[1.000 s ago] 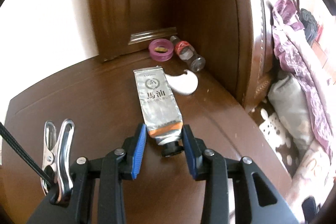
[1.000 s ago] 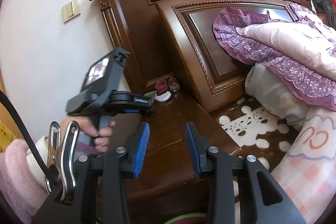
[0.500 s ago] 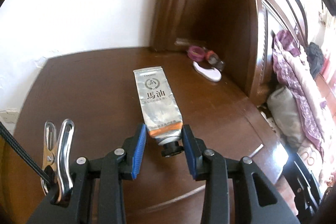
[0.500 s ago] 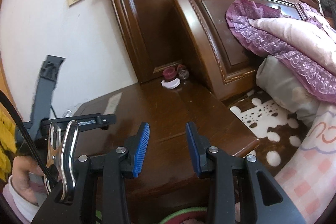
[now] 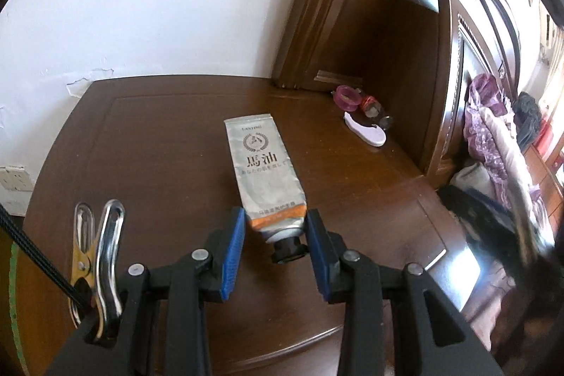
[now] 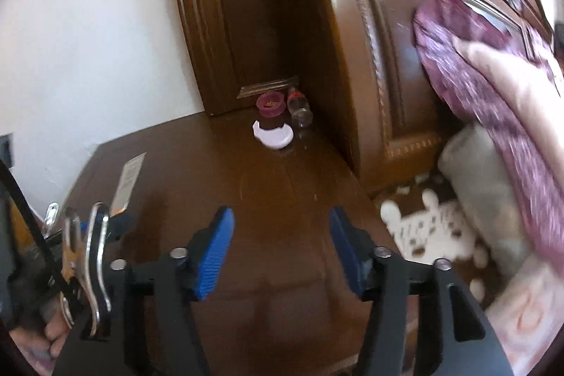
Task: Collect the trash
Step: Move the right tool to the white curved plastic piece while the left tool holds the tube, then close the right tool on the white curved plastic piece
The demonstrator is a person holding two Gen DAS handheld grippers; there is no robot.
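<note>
In the left wrist view I see the left gripper (image 5: 275,235) clamped on the cap end of a silver tube (image 5: 262,166), one blue pad against each shoulder of the tube; the tube runs from the jaws up to mid-frame over the brown nightstand (image 5: 158,136), and I cannot tell whether its far end touches the wood. At right of centre, near the headboard (image 5: 394,34), sit a pink cup (image 5: 347,97), a small bottle (image 5: 375,110) lying on its side and a white lid (image 5: 366,131), close together; the bottle's label is too small to read. The lower right is a dark blur I cannot identify. In the right wrist view the right gripper (image 6: 280,247) has nothing between its jaws, which are opening. The tube (image 6: 128,182) appears edge-on at left, its lower end hidden behind a metal clip (image 6: 93,256). The bedding (image 6: 493,115) at right is smeared.
</note>
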